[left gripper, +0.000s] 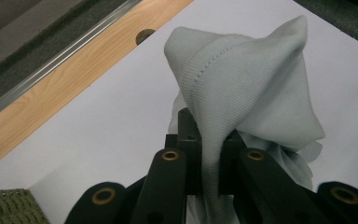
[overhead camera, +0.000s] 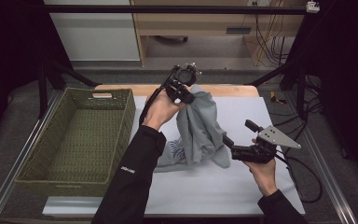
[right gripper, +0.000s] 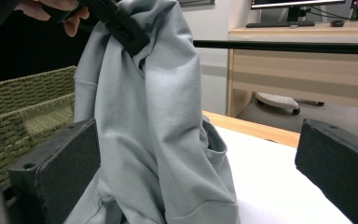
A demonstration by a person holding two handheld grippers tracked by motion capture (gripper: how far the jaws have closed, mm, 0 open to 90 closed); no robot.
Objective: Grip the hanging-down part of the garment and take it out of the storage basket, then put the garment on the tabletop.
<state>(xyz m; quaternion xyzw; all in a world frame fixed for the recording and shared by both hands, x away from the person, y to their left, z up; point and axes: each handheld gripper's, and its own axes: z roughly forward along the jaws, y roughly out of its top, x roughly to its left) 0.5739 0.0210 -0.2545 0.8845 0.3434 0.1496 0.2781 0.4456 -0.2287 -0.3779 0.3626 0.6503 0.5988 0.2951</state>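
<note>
Grey sweatshirt [overhead camera: 199, 130] hangs at frame centre, clamped in the left tongs [overhead camera: 182, 92] so it drapes between the gaping right tongs [overhead camera: 227, 140].

A dim room with grey carpet floor [overhead camera: 205, 74]. Black metal frame bars [overhead camera: 168, 9] cross overhead, with dark curtains at both sides. Beyond the surface stand a white cabinet [overhead camera: 98, 32] and a light wooden desk [overhead camera: 205, 23], with loose cables [overhead camera: 268, 44] hanging beneath it. A monitor base and keyboard [right gripper: 303, 22] sit on the desk.
</note>
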